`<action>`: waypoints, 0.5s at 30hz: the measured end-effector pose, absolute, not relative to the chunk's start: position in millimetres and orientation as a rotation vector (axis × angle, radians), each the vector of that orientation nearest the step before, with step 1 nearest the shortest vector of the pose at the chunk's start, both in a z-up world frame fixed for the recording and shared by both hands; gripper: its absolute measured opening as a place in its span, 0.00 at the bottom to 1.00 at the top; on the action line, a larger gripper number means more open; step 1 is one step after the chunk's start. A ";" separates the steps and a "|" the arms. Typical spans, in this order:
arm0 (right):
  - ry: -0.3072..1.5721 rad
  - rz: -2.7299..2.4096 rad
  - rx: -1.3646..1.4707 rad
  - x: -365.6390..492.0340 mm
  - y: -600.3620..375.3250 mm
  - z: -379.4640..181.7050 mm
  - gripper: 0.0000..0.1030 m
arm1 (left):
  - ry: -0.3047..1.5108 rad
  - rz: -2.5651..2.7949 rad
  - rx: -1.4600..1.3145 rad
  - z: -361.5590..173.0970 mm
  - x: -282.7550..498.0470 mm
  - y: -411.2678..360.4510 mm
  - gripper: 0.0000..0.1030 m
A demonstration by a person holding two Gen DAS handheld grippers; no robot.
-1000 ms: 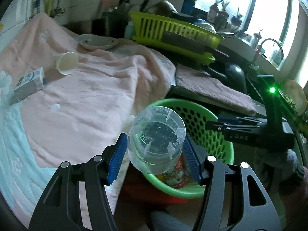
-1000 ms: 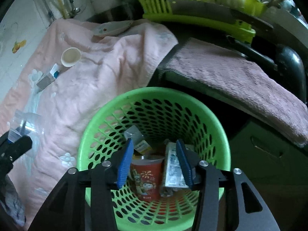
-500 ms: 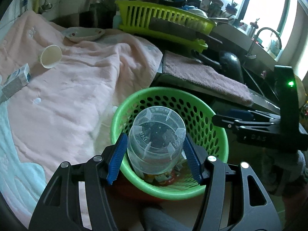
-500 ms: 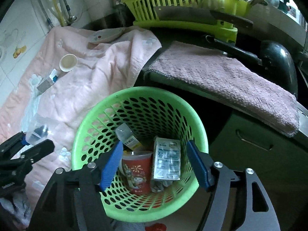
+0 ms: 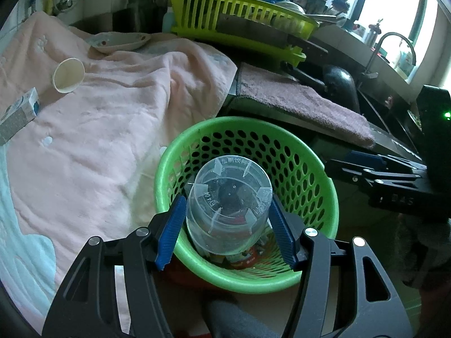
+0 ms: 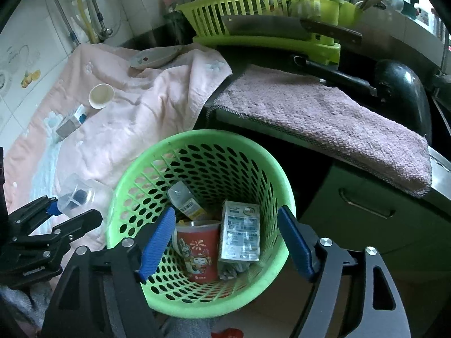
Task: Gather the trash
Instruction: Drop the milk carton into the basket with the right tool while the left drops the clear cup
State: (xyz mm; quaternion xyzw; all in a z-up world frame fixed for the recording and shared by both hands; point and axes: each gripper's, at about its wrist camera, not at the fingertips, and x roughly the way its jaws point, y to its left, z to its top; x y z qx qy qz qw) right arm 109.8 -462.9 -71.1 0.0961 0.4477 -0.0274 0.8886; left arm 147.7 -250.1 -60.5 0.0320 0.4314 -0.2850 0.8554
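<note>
From the left wrist view, the left gripper (image 5: 228,219) has its jaws clamped on a clear plastic bottle (image 5: 229,207), bottom end facing the camera, held over the near rim of the green basket (image 5: 315,169). On the pink blanket (image 5: 112,129) covering the tabletop lie a paper cup (image 5: 68,75) on its side and, near it, a small carton (image 5: 18,115). The right gripper (image 5: 375,169) shows at the right edge, beside the basket.

From the right wrist view, the right gripper (image 6: 225,239) hangs above the basket (image 6: 203,146), its jaws opening with nothing gripped between them. Inside the basket lie a red cup (image 6: 198,250), a drink carton (image 6: 241,231) and a small bottle (image 6: 184,200). The left gripper (image 6: 60,211) holds the clear bottle (image 6: 77,194) just left of the basket.
</note>
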 end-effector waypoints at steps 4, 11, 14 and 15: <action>0.924 -0.059 0.200 107.8 -464.5 -69.4 0.71 | 0.914 -0.602 0.067 -61.9 147.7 -251.7 0.59; 0.912 -0.061 0.214 106.3 -466.3 -67.5 0.74 | 0.918 -0.603 0.067 -62.8 147.5 -253.2 0.60; 0.911 -0.060 0.219 106.3 -465.7 -67.6 0.74 | 0.920 -0.603 0.067 -63.8 147.4 -254.1 0.60; 0.913 -0.059 0.220 106.7 -465.8 -67.8 0.74 | 0.921 -0.603 0.067 -64.3 147.5 -254.3 0.60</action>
